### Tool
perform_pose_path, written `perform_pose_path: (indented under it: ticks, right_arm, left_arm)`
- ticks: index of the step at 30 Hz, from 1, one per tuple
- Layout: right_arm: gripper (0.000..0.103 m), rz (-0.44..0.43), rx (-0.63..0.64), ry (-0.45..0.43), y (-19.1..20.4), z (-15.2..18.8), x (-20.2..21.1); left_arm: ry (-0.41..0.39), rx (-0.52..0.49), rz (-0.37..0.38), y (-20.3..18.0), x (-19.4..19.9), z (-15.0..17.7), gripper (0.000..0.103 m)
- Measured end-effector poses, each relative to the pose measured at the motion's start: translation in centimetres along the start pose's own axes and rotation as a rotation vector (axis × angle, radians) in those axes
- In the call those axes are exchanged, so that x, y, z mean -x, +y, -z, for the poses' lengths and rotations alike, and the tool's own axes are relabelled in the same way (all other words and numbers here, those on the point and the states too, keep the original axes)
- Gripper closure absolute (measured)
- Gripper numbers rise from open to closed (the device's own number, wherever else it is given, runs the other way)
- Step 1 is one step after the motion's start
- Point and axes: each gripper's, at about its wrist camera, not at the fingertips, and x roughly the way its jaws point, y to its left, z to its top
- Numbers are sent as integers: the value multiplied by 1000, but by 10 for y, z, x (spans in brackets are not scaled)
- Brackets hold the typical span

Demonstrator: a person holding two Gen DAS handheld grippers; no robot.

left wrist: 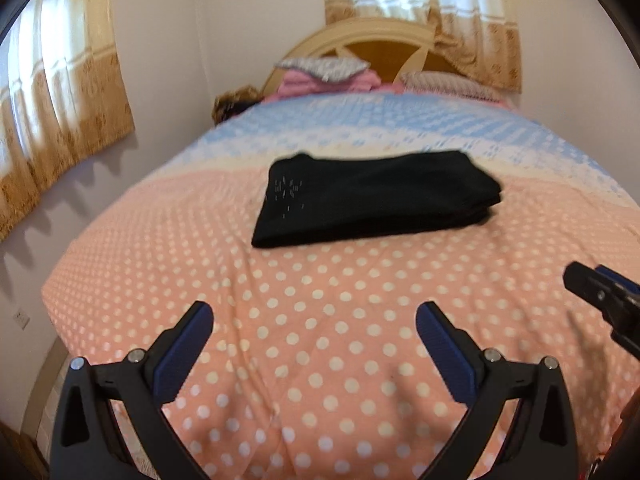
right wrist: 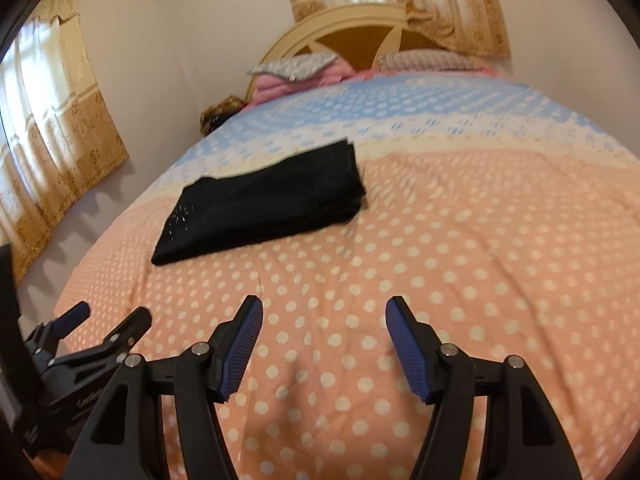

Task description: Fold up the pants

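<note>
Black pants (left wrist: pixel 372 196), folded into a compact rectangle, lying on a bed (left wrist: pixel 304 312) with a pink polka-dot cover, toward its far half where pink meets blue. Left gripper (left wrist: pixel 314 322) held above the near bedding, jaws wide apart, holding nothing. Right gripper (right wrist: pixel 324 316) just beside it, jaws likewise apart and empty. Pillows (right wrist: pixel 296 65) and a curved headboard (right wrist: pixel 352 24) at the far end.

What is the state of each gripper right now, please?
Left gripper: open, holding nothing, above the bedspread.
Right gripper: open, holding nothing; the folded black pants lie apart from both.
</note>
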Motion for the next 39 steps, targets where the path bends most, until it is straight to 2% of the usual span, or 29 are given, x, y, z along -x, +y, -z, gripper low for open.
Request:
perform_pose_path:
  ticks: [8,16,22,30,35,39]
  right_arm:
    - [37,9,39,-70,17,6,46]
    - [37,11,47,-177,25,2,93]
    - [36,-9,55,-246,28,1,118]
    - [31,-4,72,-317,35,-17,134]
    - [30,-33,35,-317,39,-37,132]
    - [30,-28,40,-314,45,-29,129]
  left_arm:
    - [-53,60,56,5,44,-5,0]
    - [-157,32,-21,-1,81,-10,0]
    - [-164,37,-85,0,92,-11,0]
    - [-163,40,-80,1,95,-13,0]
    - [-157,47,-75,5,93,-14,0]
    - [-146,60,-65,7,92,-14,0]
